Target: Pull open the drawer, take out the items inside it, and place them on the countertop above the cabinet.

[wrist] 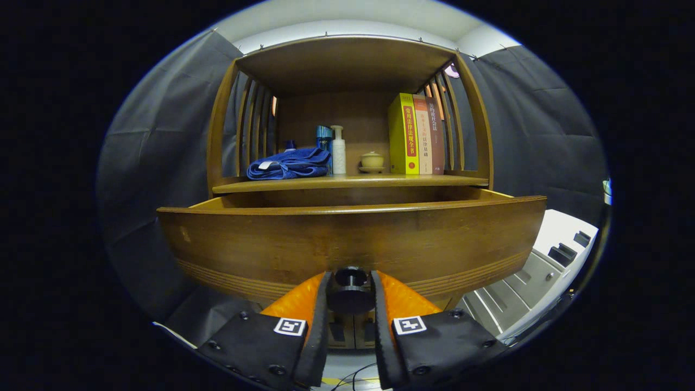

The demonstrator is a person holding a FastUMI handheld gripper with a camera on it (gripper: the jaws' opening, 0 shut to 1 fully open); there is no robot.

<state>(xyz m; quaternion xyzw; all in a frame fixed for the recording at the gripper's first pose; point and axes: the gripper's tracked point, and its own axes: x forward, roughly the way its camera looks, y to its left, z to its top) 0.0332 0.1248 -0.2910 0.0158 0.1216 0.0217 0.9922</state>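
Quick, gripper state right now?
Gripper: fingers closed on the drawer knob, one on each side; drawer is pulled out.

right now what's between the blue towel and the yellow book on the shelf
In the gripper view, a blue bottle, a white pump bottle and a small lidded cup stand between the blue towel and the yellow book.

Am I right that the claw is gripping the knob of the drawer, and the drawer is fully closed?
Not quite. In the gripper view the claw does grip the knob, but the drawer is already pulled out from under the countertop, not closed.
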